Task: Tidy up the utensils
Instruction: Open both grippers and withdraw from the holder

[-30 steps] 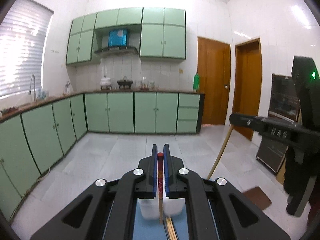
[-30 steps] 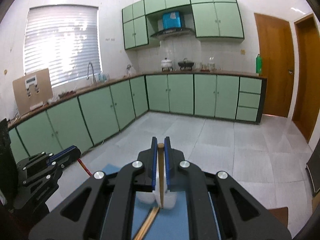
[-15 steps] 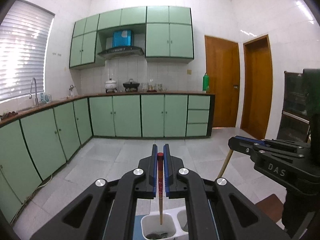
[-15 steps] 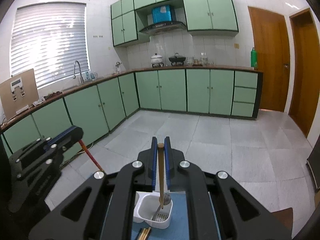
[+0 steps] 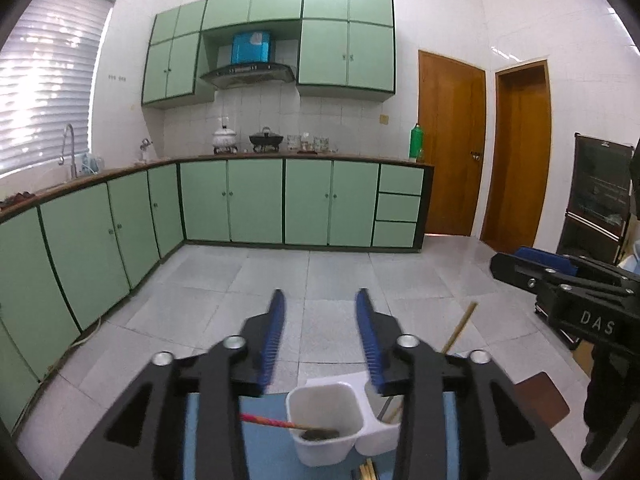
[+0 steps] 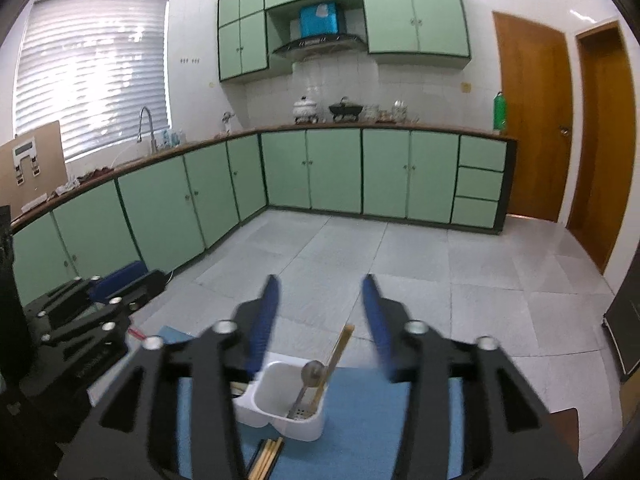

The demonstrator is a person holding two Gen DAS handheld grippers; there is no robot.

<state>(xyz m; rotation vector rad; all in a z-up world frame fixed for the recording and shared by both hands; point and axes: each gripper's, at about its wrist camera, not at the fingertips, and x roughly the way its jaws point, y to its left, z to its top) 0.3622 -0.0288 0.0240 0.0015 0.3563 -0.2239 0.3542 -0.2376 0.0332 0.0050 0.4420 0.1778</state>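
Green kitchen cabinets [image 5: 256,200] and a pale tiled floor [image 6: 360,264] fill the background of both wrist views.

At lower centre of the left wrist view, the left gripper [image 5: 319,300] has its blue-padded jaws spreading apart, with nothing between them. Just below them, a white two-compartment utensil holder [image 5: 326,452] stands on a blue mat [image 5: 272,456]. A red-handled utensil [image 5: 266,422] leans out of its left compartment toward the lower left.

At lower centre of the right wrist view, the right gripper [image 6: 320,288] is also spreading its jaws, gripping nothing. Below, a wooden stick [image 6: 340,350] and a metal spoon [image 6: 312,372] stand tilted in the holder's right compartment. Loose chopsticks [image 6: 268,456] lie on the mat in front of the holder, at the bottom edge.

Wooden doors [image 5: 452,152] stand at the right of both views.
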